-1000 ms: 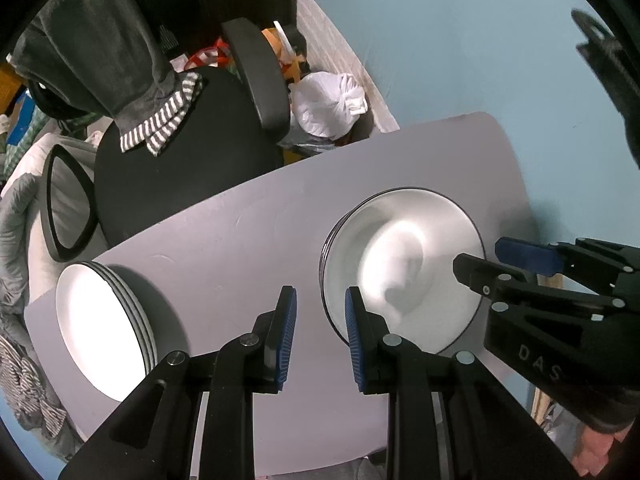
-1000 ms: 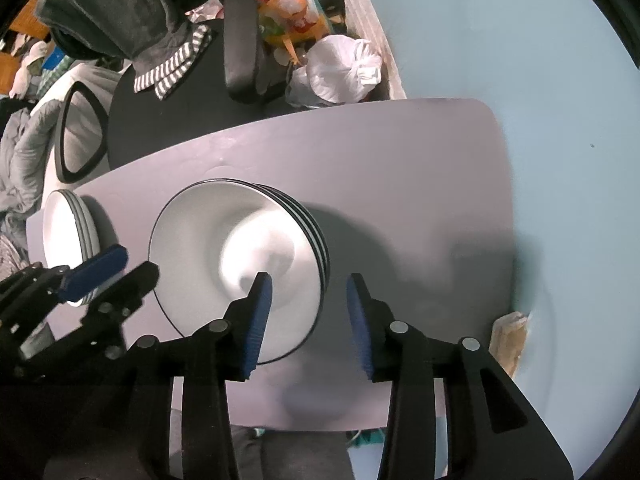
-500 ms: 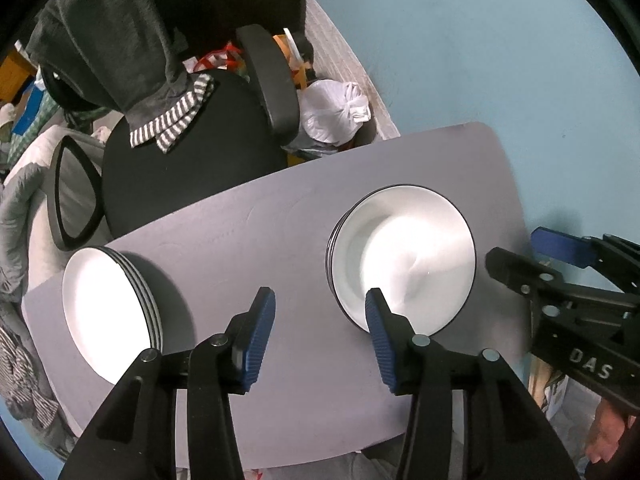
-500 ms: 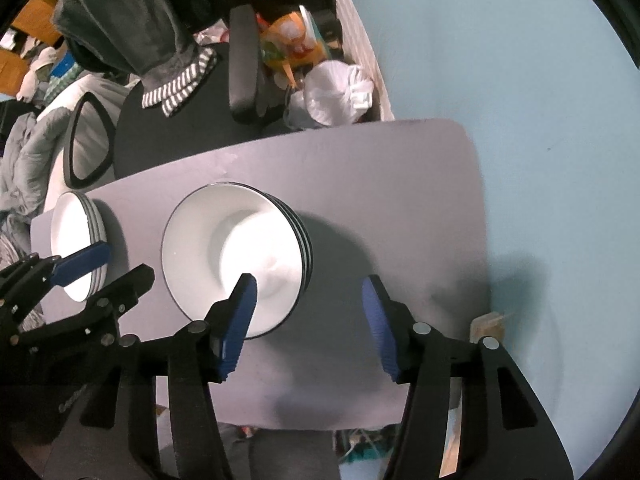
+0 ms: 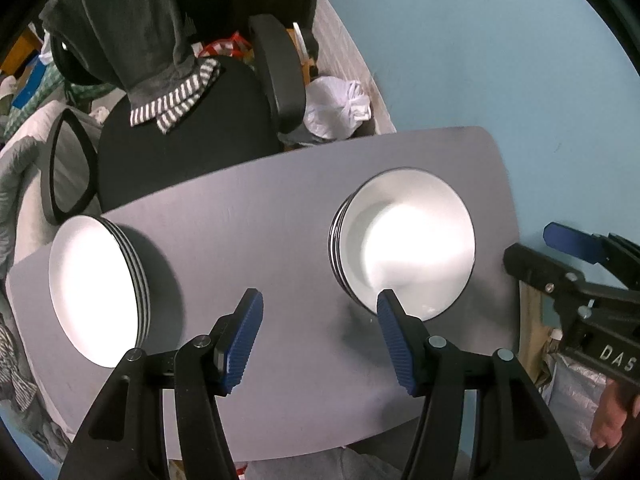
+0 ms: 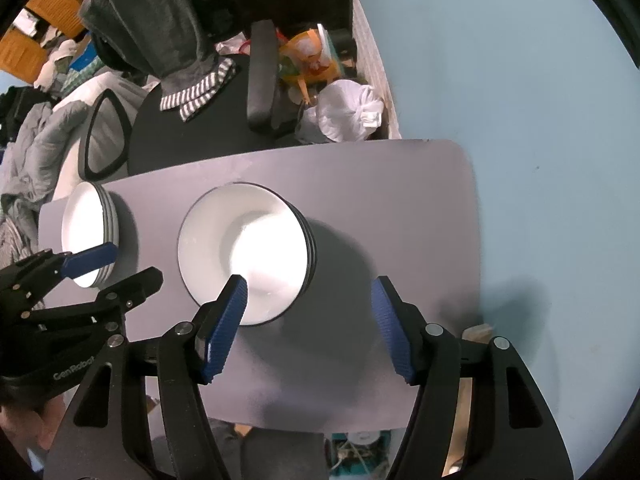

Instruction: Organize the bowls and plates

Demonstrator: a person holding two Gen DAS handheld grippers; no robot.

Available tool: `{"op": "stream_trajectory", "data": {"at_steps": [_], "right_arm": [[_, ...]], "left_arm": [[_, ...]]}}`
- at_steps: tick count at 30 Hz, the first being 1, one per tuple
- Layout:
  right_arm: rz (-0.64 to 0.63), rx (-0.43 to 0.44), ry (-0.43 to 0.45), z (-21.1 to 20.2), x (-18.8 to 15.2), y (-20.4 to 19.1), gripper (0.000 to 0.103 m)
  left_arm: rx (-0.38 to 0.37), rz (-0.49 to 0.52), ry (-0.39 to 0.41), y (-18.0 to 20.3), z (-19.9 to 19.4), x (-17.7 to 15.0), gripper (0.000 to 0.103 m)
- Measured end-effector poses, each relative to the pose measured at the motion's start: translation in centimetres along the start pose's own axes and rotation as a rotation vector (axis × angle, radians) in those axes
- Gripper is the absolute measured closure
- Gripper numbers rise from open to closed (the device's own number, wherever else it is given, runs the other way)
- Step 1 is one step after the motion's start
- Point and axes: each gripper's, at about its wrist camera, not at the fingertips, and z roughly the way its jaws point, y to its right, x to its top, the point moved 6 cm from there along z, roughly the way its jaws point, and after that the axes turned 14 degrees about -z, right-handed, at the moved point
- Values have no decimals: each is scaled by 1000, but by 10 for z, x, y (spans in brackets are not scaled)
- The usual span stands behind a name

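Both grippers hover above the grey table [image 5: 280, 208], holding nothing. Left gripper [image 5: 320, 336]: jaws spread wide, empty. Right gripper [image 6: 308, 328]: jaws spread wide, empty.

Bowl stack [image 5: 408, 248], white with dark rims, sits toward the table's right end, near the blue wall [image 5: 500, 60]. Plate stack [image 5: 92, 288] sits at the left end, close to the edge. The stacks are well apart.

Black office chair [image 5: 180, 132] stands just past the far edge, with a grey garment [image 5: 132, 28] draped over it.
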Motion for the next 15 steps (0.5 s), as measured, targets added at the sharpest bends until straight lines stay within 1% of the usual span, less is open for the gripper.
{"op": "stream_trajectory", "data": {"at_steps": [7,15], "right_arm": [[3,34,-13,16,-4,7,39],[40,124,-31,47,0,17,39]], "left_arm": [[-29,-43,-42,-1,16,-2,42],[-56,-98,-69,-2,35,9,42]]}}
